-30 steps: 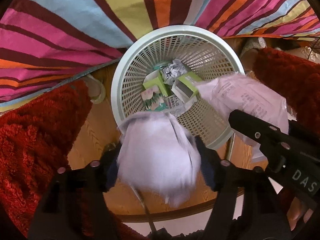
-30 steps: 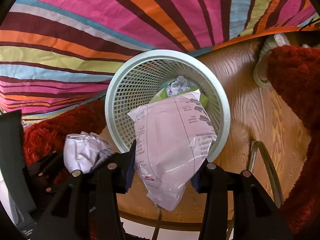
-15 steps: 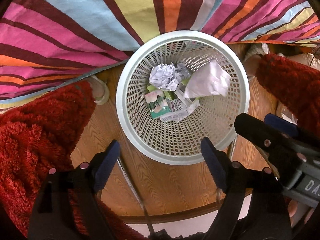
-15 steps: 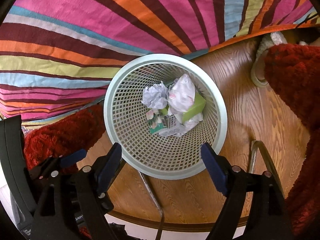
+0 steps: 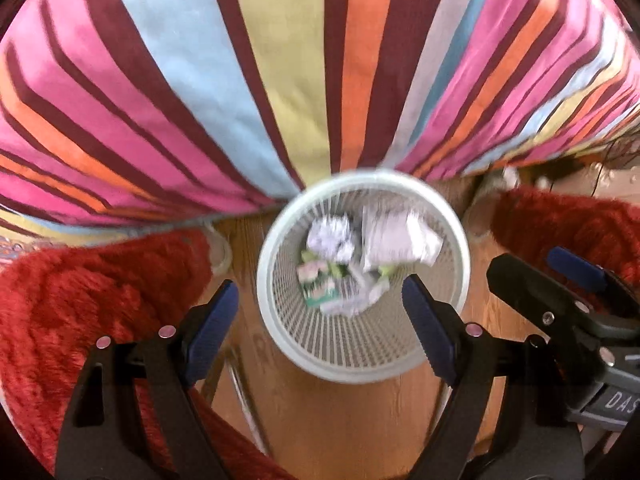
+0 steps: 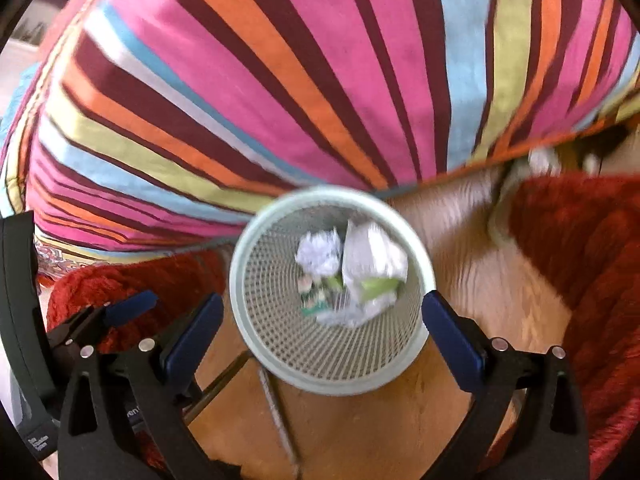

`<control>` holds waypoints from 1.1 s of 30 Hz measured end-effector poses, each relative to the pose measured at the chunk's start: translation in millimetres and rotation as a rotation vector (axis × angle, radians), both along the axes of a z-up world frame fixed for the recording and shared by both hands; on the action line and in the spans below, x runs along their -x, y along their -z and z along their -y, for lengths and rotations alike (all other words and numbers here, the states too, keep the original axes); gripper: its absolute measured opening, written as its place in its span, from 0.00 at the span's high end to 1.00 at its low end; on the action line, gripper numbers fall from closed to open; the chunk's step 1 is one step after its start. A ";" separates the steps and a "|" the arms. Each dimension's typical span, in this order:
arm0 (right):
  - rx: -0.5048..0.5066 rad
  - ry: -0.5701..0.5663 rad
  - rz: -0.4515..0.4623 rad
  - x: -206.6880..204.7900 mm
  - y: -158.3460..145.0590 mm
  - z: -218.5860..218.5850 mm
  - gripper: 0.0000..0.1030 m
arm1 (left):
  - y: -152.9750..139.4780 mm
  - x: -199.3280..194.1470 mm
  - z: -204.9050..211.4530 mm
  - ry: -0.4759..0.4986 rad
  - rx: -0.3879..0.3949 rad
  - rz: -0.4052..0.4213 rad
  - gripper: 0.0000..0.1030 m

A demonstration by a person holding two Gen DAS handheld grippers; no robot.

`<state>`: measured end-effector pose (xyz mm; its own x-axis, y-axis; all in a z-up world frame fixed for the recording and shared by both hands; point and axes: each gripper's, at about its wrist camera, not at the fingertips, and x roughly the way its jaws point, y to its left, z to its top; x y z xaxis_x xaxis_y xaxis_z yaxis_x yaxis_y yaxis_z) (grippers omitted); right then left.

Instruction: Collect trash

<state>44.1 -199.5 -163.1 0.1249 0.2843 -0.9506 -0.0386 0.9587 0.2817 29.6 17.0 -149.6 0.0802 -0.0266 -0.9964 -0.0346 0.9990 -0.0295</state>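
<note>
A pale mesh waste basket (image 5: 280,320) stands on the wooden floor; it also shows in the right wrist view (image 6: 256,320). Inside lie a crumpled white paper ball (image 5: 330,236), a white plastic wrapper (image 5: 400,236) and green cartons (image 5: 318,282). The same paper ball (image 6: 320,254) and wrapper (image 6: 372,258) show in the right wrist view. My left gripper (image 5: 320,320) is open and empty above the basket. My right gripper (image 6: 320,324) is open and empty above it too. The right gripper shows at the right edge of the left view (image 5: 560,292).
A striped bedspread (image 5: 280,80) hangs behind the basket. Red shaggy rugs lie left (image 5: 80,300) and right (image 5: 568,224) of it. A metal frame leg (image 6: 280,420) crosses the floor in front of the basket.
Both grippers opened and dropped the paper ball and the wrapper into the basket. Both have since risen, so the basket looks smaller and more bedspread shows.
</note>
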 end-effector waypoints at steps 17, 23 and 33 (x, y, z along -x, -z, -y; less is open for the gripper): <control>0.126 0.002 0.558 5.3 -133.1 11.0 0.08 | -124.2 5.0 -15.8 -0.119 -0.035 0.520 0.21; 0.130 0.002 0.621 10.5 -152.4 9.1 0.08 | -152.8 11.3 -27.1 -0.164 -0.007 0.591 0.21; 0.133 0.009 0.664 15.8 -169.2 8.2 0.08 | -182.2 21.5 -18.7 -0.146 -0.037 0.664 0.21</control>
